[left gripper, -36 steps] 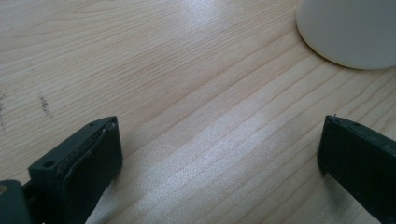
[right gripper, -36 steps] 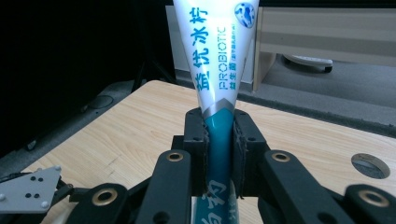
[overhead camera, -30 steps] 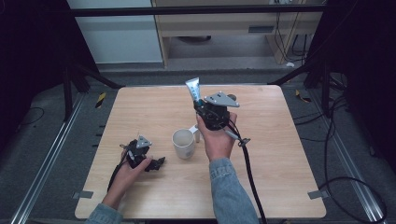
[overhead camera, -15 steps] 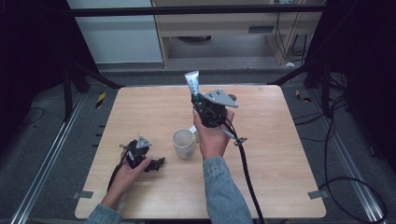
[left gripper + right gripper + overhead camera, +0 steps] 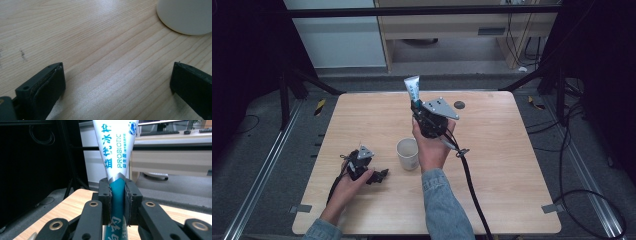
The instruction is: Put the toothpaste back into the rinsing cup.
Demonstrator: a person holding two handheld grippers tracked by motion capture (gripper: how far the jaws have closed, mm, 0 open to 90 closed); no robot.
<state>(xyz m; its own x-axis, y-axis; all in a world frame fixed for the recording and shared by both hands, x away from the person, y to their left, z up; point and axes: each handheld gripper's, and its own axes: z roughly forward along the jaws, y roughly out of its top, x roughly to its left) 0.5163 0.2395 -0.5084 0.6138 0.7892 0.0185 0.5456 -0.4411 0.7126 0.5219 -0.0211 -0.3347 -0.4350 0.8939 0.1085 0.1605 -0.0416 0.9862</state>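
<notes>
high view: a wooden table [image 5: 512,165] seen from above. the right gripper [image 5: 416,106] is held up over the table's middle, clamped on a white and teal tube [image 5: 412,89] that stands upright with its flat end on top. a white cup [image 5: 407,153] sits on the table just left of the right hand [image 5: 432,147]. the left gripper [image 5: 382,175] rests low on the table near the front left, left of the cup

left gripper view: two black jaws stand wide apart over bare wood, nothing between them; the cup's [image 5: 187,15] rim shows at upper right

right gripper view: both jaws press the tube's [image 5: 117,147] teal lower part; its white upper part bears blue print
</notes>
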